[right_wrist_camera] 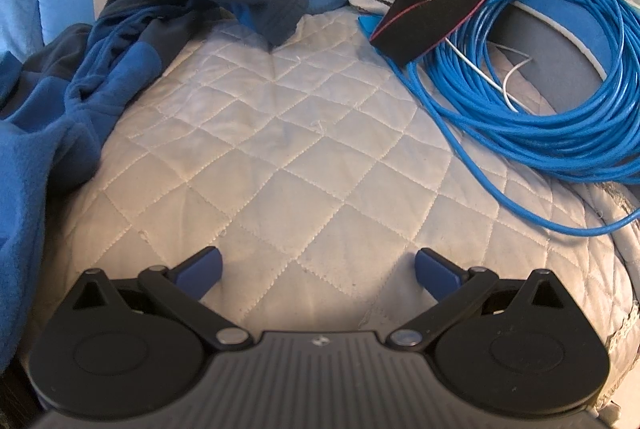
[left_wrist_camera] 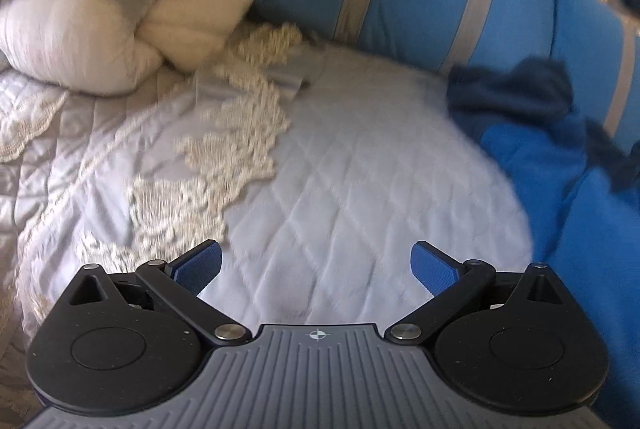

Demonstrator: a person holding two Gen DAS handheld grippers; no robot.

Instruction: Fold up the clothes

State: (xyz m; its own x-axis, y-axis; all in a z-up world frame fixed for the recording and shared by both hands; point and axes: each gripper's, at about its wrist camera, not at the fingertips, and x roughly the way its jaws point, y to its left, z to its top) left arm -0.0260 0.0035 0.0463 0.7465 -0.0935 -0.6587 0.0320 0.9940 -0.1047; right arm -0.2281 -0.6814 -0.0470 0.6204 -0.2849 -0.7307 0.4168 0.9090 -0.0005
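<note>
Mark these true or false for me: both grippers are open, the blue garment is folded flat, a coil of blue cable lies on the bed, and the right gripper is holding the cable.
1. Both the left gripper and the right gripper are open. True.
2. The blue garment is folded flat. False: it lies crumpled on the quilt.
3. A coil of blue cable lies on the bed. True.
4. The right gripper holds the cable. False: it is empty, apart from the cable.
</note>
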